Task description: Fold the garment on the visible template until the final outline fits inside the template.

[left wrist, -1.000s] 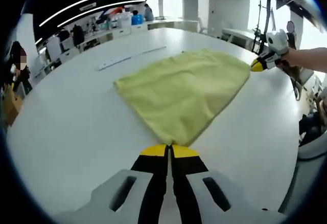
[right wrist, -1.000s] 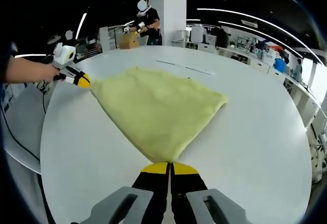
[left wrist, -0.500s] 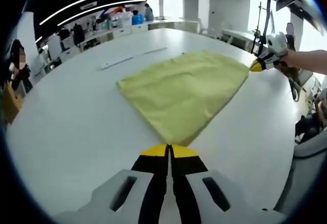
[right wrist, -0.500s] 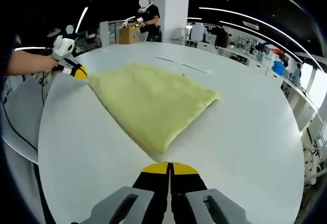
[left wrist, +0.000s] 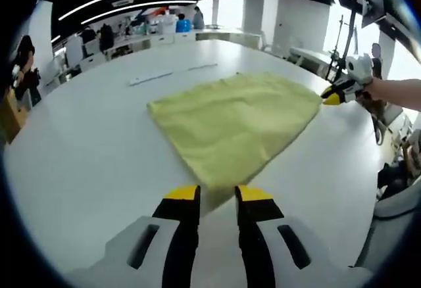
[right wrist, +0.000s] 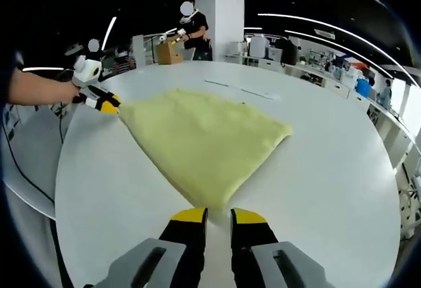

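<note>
In the left gripper view, my left claw (left wrist: 218, 194) stands open around the near corner of the yellow garment (left wrist: 233, 120), which lies flat on the white surface (left wrist: 85, 143). It looks soft and light; corners are best to hold.

In the right gripper view, my right claw (right wrist: 218, 216) is open too, and the garment's long axis runs toward the left claw.

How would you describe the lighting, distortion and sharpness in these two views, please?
Left gripper view: even overhead light, soft shadow under the yellow garment, the white table bowed by the fisheye, bright window glare at upper right. Right gripper view: ceiling light strips curve with the lens, the garment is sharp, and the room behind is darker and softer.
</note>
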Available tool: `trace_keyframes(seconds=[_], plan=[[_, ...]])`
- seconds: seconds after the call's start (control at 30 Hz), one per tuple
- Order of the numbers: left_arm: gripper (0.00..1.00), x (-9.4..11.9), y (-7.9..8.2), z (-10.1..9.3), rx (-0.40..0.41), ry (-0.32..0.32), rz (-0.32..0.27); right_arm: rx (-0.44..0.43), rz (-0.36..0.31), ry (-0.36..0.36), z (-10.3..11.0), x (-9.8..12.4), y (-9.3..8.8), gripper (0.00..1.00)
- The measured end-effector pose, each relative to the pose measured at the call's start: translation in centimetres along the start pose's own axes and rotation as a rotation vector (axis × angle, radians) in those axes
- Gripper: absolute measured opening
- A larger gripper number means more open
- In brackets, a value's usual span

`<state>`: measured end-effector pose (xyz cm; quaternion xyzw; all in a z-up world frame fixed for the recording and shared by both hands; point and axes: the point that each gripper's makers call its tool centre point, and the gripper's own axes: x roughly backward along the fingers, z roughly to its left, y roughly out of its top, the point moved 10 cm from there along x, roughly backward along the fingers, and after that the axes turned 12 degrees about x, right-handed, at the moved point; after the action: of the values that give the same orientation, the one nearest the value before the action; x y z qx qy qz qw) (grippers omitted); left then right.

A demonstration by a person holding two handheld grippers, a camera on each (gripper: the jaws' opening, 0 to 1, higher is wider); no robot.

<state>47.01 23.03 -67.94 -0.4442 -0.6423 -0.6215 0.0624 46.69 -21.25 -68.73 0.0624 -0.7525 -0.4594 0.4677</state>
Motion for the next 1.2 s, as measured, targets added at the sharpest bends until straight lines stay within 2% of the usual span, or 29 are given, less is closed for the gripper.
trace_keyframes(seconds=[0.07,0.17,0.23,0.67,1.2], plan=[[0.13,0.0,0.2,-0.1,0.007,-0.002,-0.011,0.003,-0.001,0.005,0.1,-0.1,0.1,0.06],[0.02,-0.1,0.3,-0.1,0.009,-0.01,-0.016,0.006,-0.006,-0.002,0.1,-0.1,0.1,0.0],[0.0,0.0,0.3,-0.2,0.008,-0.016,-0.016,0.005,-0.007,-0.004,0.0,-0.1,0.1,0.0],[0.0,-0.1,-0.1,-0.6,-0.014,-0.012,0.001,0.007,-0.006,0.007,0.2,0.4,-0.4,0.0],[0.0,-0.1,-0.7,-2.1,-0.034,-0.028,0.013,-0.01,0.01,0.003,1.0,2.2,-2.3,0.0]])
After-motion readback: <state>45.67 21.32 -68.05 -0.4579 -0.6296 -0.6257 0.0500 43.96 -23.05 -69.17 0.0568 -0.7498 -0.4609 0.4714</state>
